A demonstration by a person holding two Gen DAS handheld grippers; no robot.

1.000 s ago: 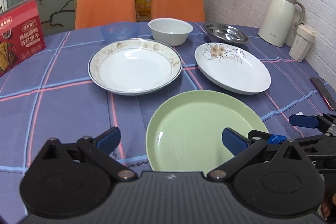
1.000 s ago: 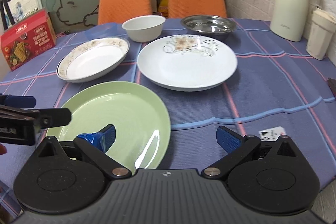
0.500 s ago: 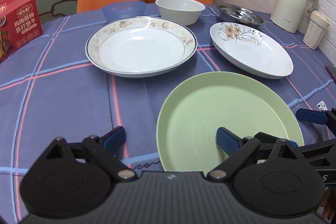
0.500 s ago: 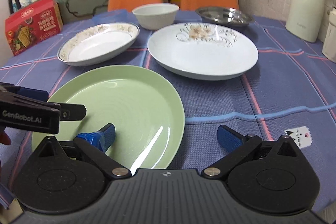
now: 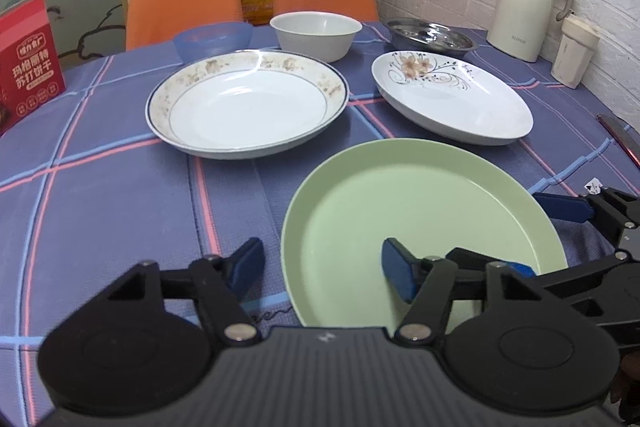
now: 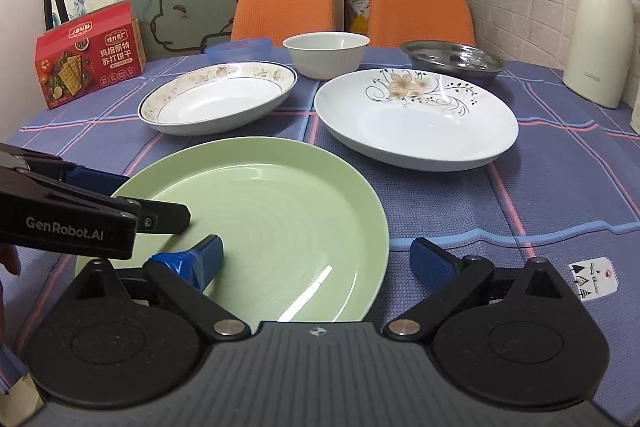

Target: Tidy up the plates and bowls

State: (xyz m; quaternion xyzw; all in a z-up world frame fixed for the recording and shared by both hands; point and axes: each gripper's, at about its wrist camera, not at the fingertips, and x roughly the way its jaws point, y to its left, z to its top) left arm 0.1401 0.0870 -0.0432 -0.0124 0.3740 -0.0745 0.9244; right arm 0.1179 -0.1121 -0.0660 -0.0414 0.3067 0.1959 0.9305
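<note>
A green plate lies nearest on the blue checked tablecloth. My left gripper is open and straddles the plate's left rim, one finger inside the plate. My right gripper is open and straddles the plate's right rim in the same way. Behind the green plate sit a gold-rimmed white plate and a floral white plate. Farther back stand a white bowl, a blue bowl and a steel dish.
A cream thermos jug and a lidded cup stand at the right by the brick wall. A red cracker box stands at the left. Two orange chairs are behind the table. A small card lies near the front right.
Both grippers have moved forward and lower, closing in on the green plate's near sides. Their jaws have stayed open, and the dishes lie where they were.
</note>
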